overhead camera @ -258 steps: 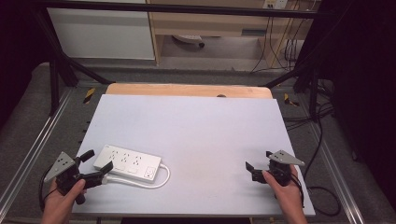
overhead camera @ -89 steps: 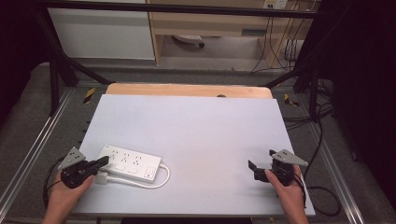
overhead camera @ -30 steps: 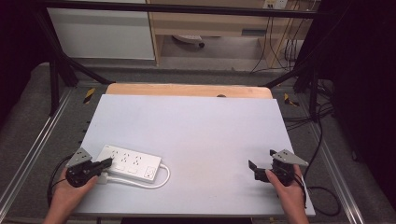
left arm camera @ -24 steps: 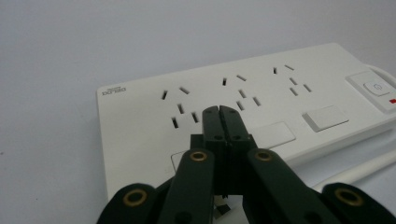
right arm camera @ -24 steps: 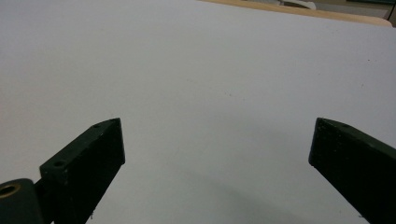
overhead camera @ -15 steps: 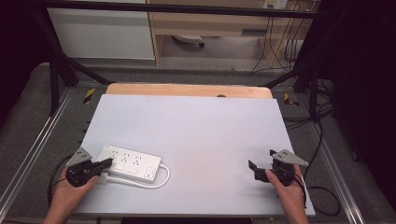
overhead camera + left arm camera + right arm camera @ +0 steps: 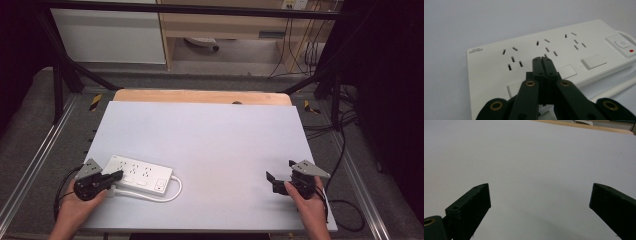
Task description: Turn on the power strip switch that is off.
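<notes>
A white power strip with several sockets and rocker switches lies at the front left of the table; its white cord loops along its near side. My left gripper is shut with nothing held, its tips hovering over the strip's near edge. In the left gripper view the closed tips sit above the row of switches, just short of the middle socket of the power strip. At the front right my right gripper stands open over bare tabletop. The right gripper view has its two jaws wide apart with nothing between.
The white table top has a wooden strip along its far edge. Metal rails flank both sides. Black cables trail on the floor at the right.
Over the earlier frames my left gripper closed and moved in from the strip's left end onto its near edge. My right gripper has stayed in place.
</notes>
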{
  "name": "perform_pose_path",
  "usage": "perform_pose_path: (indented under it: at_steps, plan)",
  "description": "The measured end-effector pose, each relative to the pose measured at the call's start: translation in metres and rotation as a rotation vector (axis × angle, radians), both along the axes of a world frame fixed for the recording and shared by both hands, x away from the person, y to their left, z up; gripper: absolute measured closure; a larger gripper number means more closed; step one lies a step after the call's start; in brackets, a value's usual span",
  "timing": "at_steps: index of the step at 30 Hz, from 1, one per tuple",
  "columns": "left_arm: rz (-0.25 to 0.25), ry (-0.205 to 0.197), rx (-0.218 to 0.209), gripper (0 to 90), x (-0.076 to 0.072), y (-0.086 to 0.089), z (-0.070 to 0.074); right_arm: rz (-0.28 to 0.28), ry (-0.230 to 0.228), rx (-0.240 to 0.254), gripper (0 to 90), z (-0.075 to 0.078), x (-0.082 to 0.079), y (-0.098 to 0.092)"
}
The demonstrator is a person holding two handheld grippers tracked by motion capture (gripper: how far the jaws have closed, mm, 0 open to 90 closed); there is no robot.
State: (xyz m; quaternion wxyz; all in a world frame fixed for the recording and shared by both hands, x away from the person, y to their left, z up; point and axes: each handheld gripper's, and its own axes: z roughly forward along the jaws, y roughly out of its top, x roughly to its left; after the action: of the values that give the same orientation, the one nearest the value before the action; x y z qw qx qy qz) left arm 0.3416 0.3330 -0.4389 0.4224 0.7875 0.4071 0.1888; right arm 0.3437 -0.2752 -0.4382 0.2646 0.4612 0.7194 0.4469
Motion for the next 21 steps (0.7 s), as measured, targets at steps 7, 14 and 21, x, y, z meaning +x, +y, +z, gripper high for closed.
perform_pose_path:
  at_steps: [7, 14, 21]
  plan:
    - [0.000, -0.013, -0.019, 90.0, -0.0004, -0.0004, 0.0018, 0.000, -0.002, 0.000, 4.0, 0.0001, -0.0002, -0.0001]
    - [-0.006, -0.017, -0.035, 90.0, 0.0001, -0.0019, 0.0030, 0.001, -0.003, 0.000, 4.0, 0.0003, -0.0002, 0.0000]
    - [-0.006, -0.025, -0.051, 90.0, 0.0002, -0.0029, 0.0042, 0.001, -0.002, -0.003, 3.9, 0.0001, -0.0001, 0.0003]
